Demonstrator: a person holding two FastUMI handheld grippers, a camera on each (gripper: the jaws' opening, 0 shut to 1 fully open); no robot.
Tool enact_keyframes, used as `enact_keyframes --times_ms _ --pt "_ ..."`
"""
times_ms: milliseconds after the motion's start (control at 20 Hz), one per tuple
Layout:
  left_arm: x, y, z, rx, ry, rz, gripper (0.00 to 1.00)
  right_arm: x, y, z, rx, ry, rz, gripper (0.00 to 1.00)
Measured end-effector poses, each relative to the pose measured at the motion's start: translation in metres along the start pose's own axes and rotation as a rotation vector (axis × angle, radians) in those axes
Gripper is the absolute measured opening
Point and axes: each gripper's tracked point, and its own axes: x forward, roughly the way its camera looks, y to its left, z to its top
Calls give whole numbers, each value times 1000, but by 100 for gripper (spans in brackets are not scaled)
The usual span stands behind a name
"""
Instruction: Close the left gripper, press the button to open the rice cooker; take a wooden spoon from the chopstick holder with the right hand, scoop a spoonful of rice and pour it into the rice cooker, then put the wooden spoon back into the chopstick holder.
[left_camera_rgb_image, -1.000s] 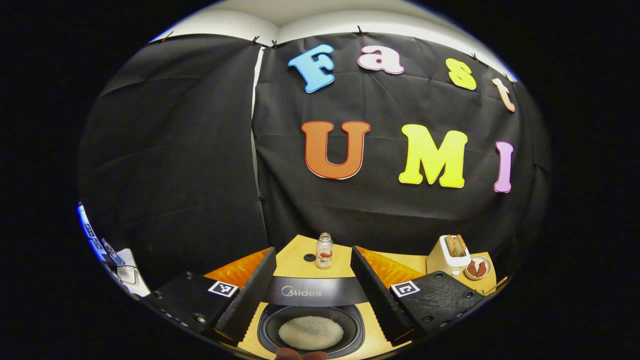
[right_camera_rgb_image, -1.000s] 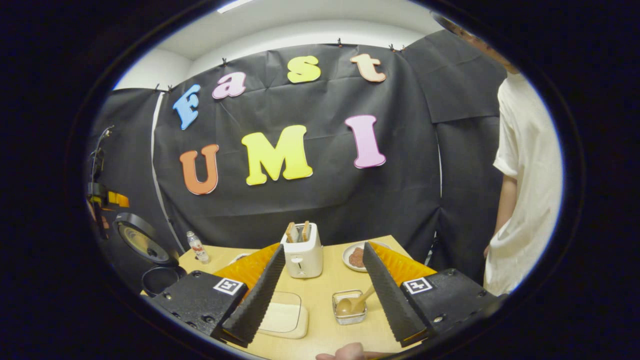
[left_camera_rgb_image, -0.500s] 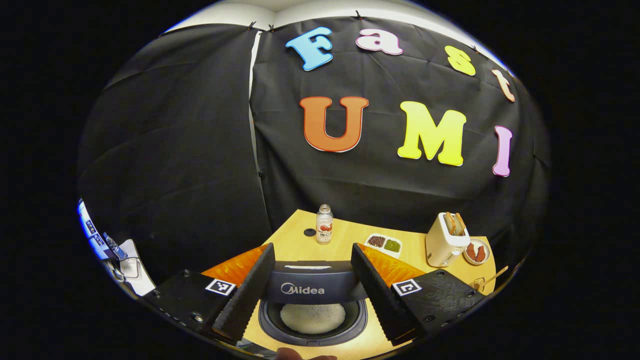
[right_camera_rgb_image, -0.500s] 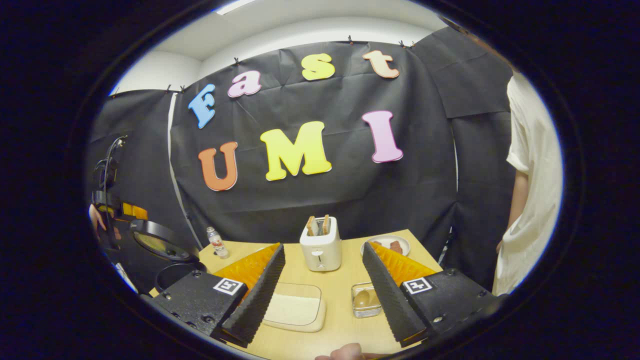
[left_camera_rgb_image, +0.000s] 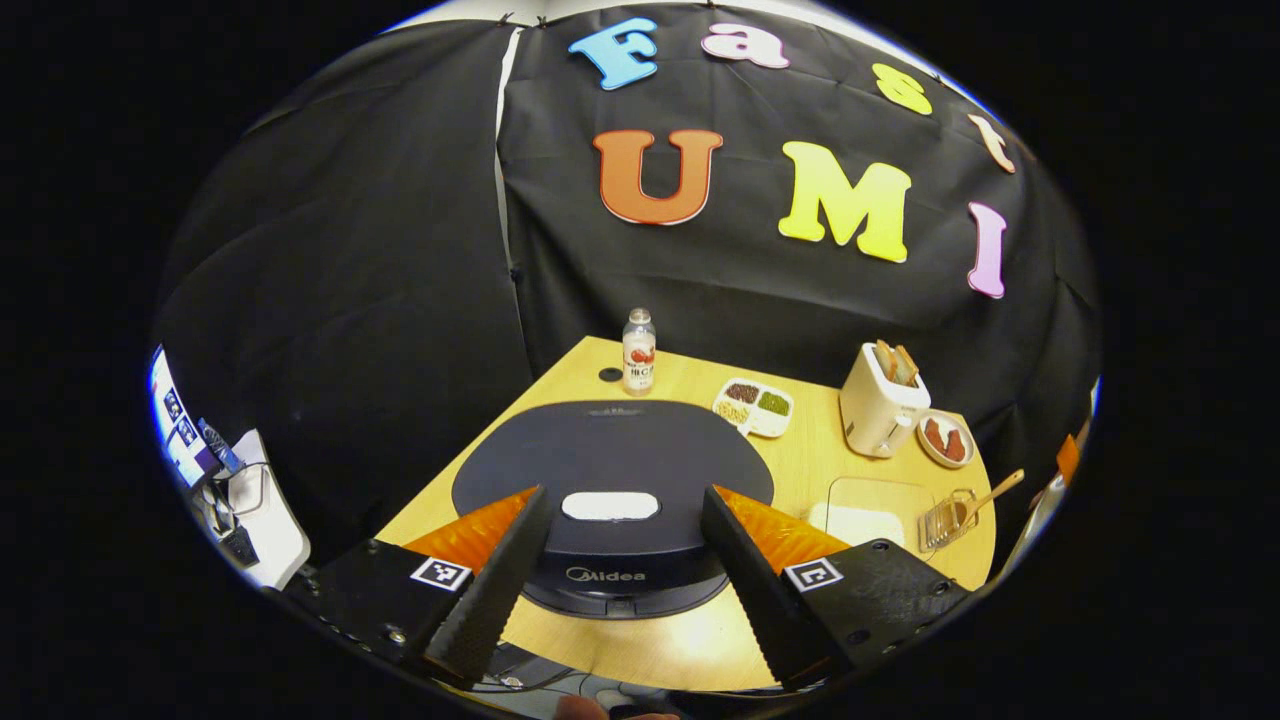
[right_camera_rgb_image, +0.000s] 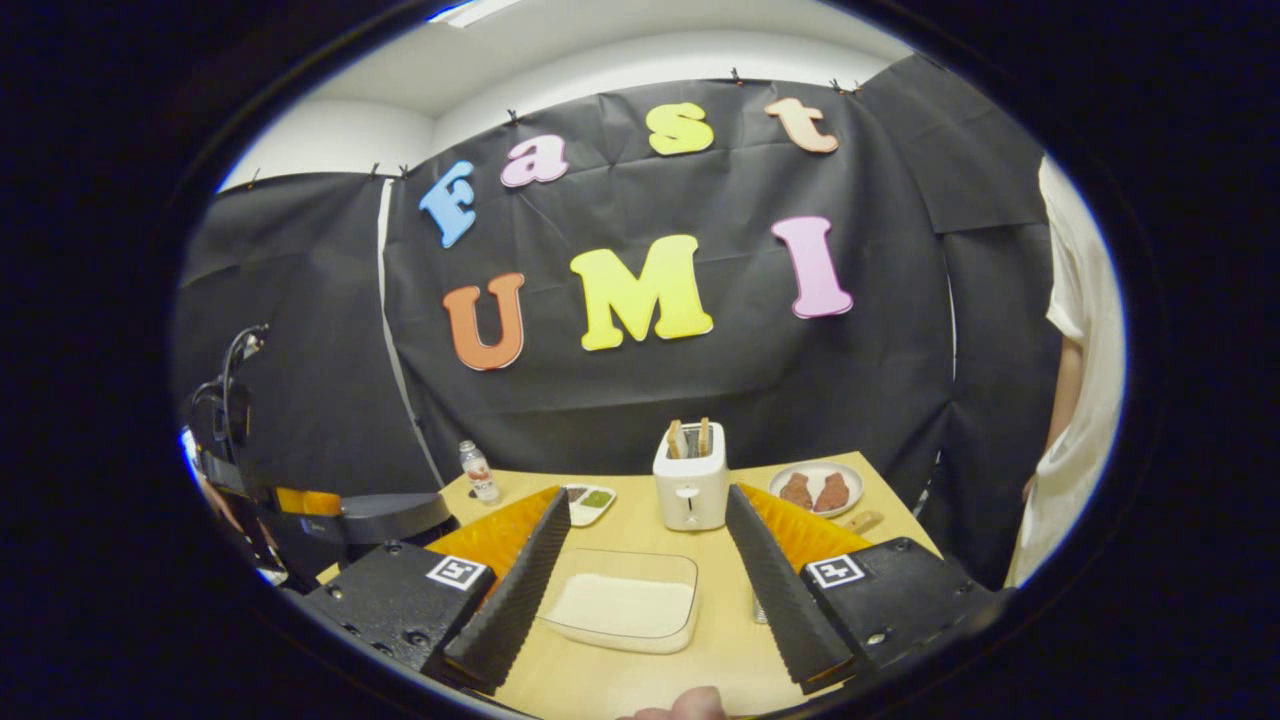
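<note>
Though shut flat, with lid down over the pot, rice cooker (left_camera_rgb_image: 610, 450) sits at the near left of table (left_camera_rgb_image: 700, 640), placed close to the front edge for an easy press from above. Carries a pale oblong pad (left_camera_rgb_image: 610, 506) near the lid's front, probably the release button. Framed by left gripper (left_camera_rgb_image: 625, 492), hovering above with fingers spread wide on either side of that pad and touching nothing. Needs closing first, judging by the task, so that the joined tips can serve as one blunt pusher; spread this far, would straddle the button rather than press it.

Further right on the table: wooden spoon (left_camera_rgb_image: 990, 492) leaning handle-up in chopstick holder (left_camera_rgb_image: 945, 518), bowl down, handle free for a grab. Just beside it, shallow tray of rice (right_camera_rgb_image: 620, 605), kept close for a short scoop.

Held back over that tray, right gripper (right_camera_rgb_image: 648, 492), also gaping wide and empty, apparently waiting until the lid is up. Beyond, well clear of the work: toaster (right_camera_rgb_image: 690, 488) and plate (right_camera_rgb_image: 815, 478).
</note>
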Motion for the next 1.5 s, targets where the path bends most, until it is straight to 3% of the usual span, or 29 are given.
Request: enact_keyframes --times_ms 200,250,550,950,1000,1250,1500 --pt "14 0 -31 -4 18 -14 97 -14 -1 -13 -21 25 -26 96" --pt "18 1 -36 -3 21 -15 96 -18 -1 -15 -17 31 -30 100" --pt "25 2 -56 -8 5 -7 96 -27 -5 -21 -20 43 -56 100" --pt "29 0 -72 26 -50 0 99 -22 8 -35 4 69 -28 100" --pt "29 2 -67 25 -68 -1 98 -21 10 -36 3 70 -26 96" --pt "29 4 -56 8 -91 -3 97 -15 7 -24 4 45 -50 100" --pt "-7 -8 14 -9 -263 -56 94 -33 3 11 -23 -19 -101 100"
